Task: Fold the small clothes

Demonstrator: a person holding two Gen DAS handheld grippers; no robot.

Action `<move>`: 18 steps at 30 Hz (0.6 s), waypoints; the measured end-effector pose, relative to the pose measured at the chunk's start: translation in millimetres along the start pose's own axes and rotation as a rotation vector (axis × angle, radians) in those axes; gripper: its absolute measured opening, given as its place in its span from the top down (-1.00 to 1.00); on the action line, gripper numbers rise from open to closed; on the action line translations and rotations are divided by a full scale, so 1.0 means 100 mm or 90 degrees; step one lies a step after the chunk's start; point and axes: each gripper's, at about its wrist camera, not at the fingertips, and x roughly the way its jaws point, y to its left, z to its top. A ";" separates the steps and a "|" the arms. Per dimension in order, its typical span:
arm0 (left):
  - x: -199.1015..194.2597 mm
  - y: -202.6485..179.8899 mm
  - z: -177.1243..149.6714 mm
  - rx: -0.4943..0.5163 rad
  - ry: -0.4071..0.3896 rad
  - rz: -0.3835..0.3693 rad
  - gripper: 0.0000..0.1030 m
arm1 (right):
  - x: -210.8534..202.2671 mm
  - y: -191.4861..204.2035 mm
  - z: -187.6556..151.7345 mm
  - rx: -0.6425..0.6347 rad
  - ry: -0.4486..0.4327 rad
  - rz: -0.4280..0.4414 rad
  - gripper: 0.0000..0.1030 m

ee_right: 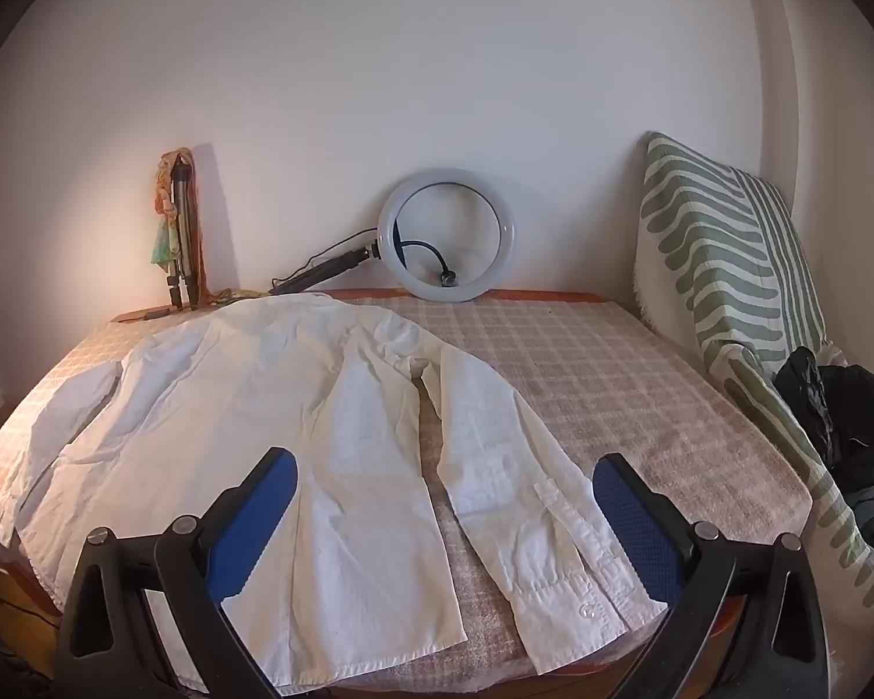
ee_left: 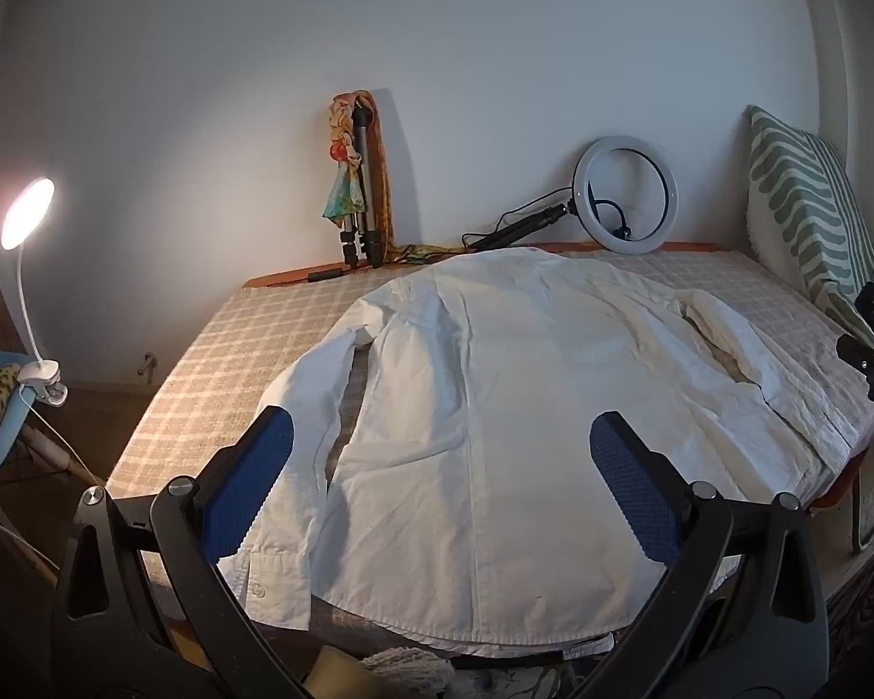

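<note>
Spread flat on the checked bed cover (ee_left: 215,343): one white shirt (ee_left: 495,408), collar end toward the far wall, hem toward the near edge. Lying smooth in the body, with some light creases. Left sleeve (ee_left: 297,437) stretched down along the body, cuff with a button close to the near edge of the bed. Right sleeve (ee_right: 530,466) also laid along the body, a narrow strip of cover visible between sleeve and body, cuff and button (ee_right: 588,611) near the front edge.

Left gripper (ee_left: 440,483) held above the lower part of the shirt, blue pads (ee_left: 245,489) spread as wide as possible, nothing caught between, no contact with the cloth visible. Right gripper (ee_right: 446,518) above the right sleeve and the hem corner, also fully spread, pads (ee_right: 635,524) apart from the fabric, holding nothing. Both tilted downward toward the bed.

At the far wall: a ring light (ee_right: 447,233) leaning upright with its black handle and cable, and a folded tripod (ee_left: 361,198) with a colourful cloth tied on. On the right side a green and white striped cushion (ee_right: 722,268) propped against the wall, dark clothes (ee_right: 845,425) piled just below. At the left, beside the bed, a clip lamp (ee_left: 28,212) switched on.
</note>
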 end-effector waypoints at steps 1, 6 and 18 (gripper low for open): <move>0.00 0.00 0.00 0.001 -0.002 0.002 -1.00 | 0.00 0.00 0.00 0.002 0.000 0.001 -0.99; 0.03 0.01 -0.02 0.008 -0.006 0.007 -1.00 | 0.00 0.00 0.00 0.005 -0.003 0.004 -0.99; -0.01 -0.02 -0.02 0.017 -0.006 0.011 -1.00 | 0.00 0.00 0.00 0.002 -0.003 0.004 -0.99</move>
